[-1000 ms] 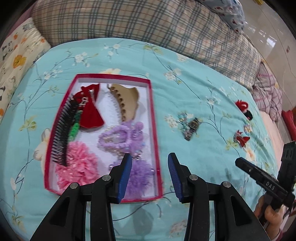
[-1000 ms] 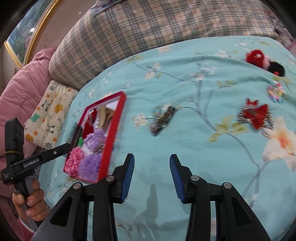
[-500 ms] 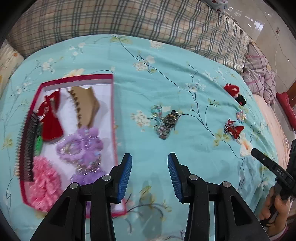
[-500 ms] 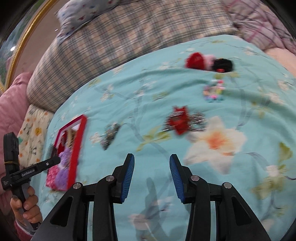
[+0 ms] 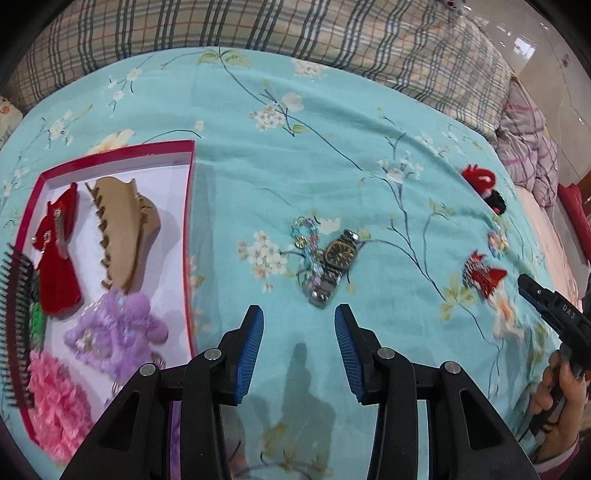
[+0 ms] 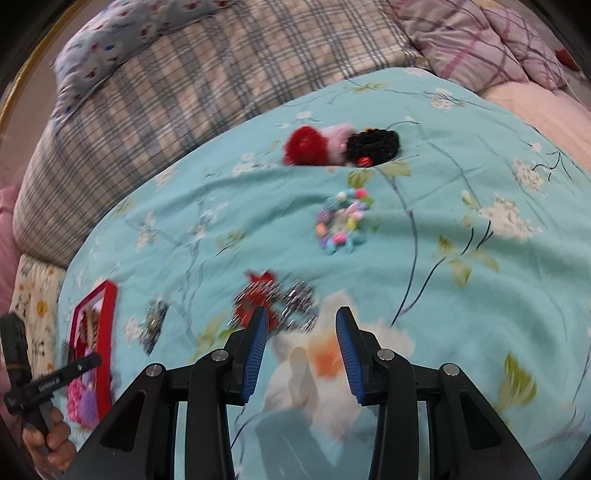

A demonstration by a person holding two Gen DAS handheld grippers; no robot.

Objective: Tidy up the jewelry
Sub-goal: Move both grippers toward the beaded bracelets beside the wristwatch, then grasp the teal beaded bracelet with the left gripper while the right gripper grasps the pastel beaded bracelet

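My left gripper [image 5: 298, 314] is open and empty over the teal bedspread. A watch [image 5: 338, 254] tangled with a clear bead bracelet [image 5: 304, 236] lies just beyond its tips. The red-rimmed tray [image 5: 190, 206] at the left holds a tan claw clip [image 5: 125, 229], a red bow [image 5: 57, 251], a black comb [image 5: 16, 325] and purple and pink scrunchies. My right gripper [image 6: 299, 314] has its jaws closing with nothing between them. A red bow clip with silver trim [image 6: 273, 299] lies just past its left fingertip.
Further back lie a coloured bead bracelet [image 6: 343, 221], a red pompom tie [image 6: 308, 144] and a black scrunchie [image 6: 375, 144]. Plaid pillows [image 5: 295, 26] line the far edge of the bed. A person's hand [image 5: 565, 391] holds the right gripper's handle.
My left gripper has swung right, from over the tray towards the watch. My right gripper has swung right too, from near the watch to the red bow clip.
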